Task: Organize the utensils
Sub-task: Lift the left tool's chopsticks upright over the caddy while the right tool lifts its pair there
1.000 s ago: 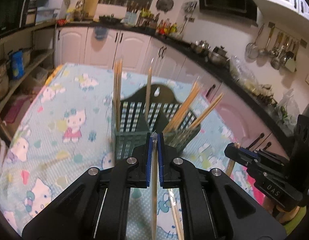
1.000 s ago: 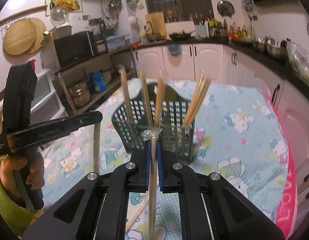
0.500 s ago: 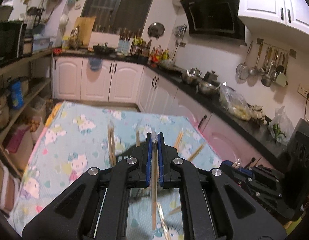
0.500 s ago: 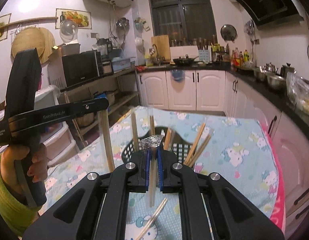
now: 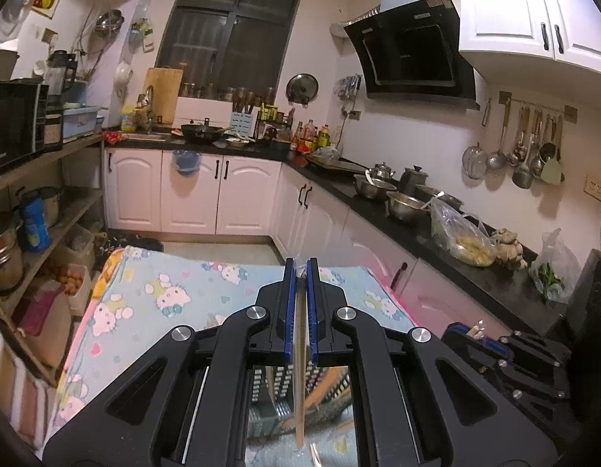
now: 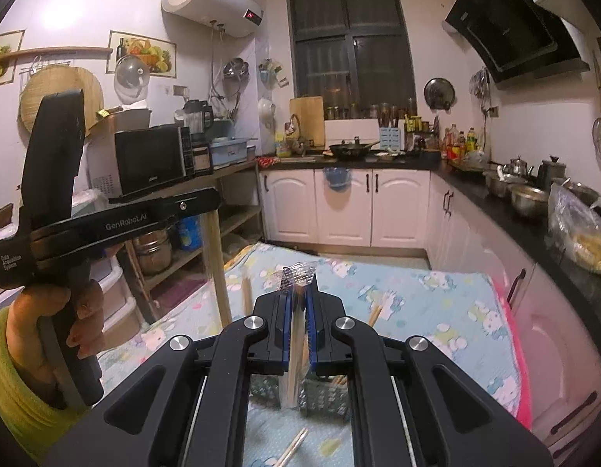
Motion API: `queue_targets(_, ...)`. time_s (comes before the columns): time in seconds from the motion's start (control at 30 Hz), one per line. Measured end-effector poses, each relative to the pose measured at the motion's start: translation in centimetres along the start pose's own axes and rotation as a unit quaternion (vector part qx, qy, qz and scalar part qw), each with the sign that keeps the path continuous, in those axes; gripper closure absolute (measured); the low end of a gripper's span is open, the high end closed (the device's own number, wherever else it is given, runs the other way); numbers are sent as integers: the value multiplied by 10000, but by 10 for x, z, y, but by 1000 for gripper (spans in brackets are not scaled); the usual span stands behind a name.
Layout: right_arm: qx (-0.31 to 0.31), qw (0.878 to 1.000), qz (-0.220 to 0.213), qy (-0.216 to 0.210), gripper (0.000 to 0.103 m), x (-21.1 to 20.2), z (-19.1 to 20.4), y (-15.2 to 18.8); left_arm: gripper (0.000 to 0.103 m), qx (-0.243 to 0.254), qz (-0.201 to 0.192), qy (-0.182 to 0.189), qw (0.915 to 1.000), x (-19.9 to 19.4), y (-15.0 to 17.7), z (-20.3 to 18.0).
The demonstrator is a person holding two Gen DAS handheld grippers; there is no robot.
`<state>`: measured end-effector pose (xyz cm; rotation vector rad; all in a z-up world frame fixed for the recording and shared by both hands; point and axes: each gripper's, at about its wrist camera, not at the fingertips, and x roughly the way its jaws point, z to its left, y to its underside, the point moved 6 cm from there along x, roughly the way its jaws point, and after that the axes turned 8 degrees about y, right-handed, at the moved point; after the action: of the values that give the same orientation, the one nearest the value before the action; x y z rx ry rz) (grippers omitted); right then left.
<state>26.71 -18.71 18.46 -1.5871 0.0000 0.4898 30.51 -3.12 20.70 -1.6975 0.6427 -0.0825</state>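
In a cluttered kitchen, a cartoon-print cloth covers the surface (image 6: 436, 311). Each claw is clamped on a wrapped chopstick: the left claw (image 5: 300, 311) on its chopstick (image 5: 300, 389), the right claw (image 6: 299, 330) on its own (image 6: 296, 358), both above the green basket (image 6: 323, 399), with loose chopsticks (image 6: 292, 447) lying nearby.

Black tongs (image 5: 300, 272) with blue pads, silver screws; hand (image 6: 51, 330) in a yellow-green sleeve.
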Motion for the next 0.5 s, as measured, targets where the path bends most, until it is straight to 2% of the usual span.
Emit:
queue_targets(0.3, -35, 9993, -199, 299, 96, 11, -20, -23, 102, 187, -296, -319, 9989, 8, -22, 12)
queue_targets(0.5, 54, 9990, -221, 388, 96, 29, -30, -26, 102, 205, -280, -438, 9984, 20, -17, 24)
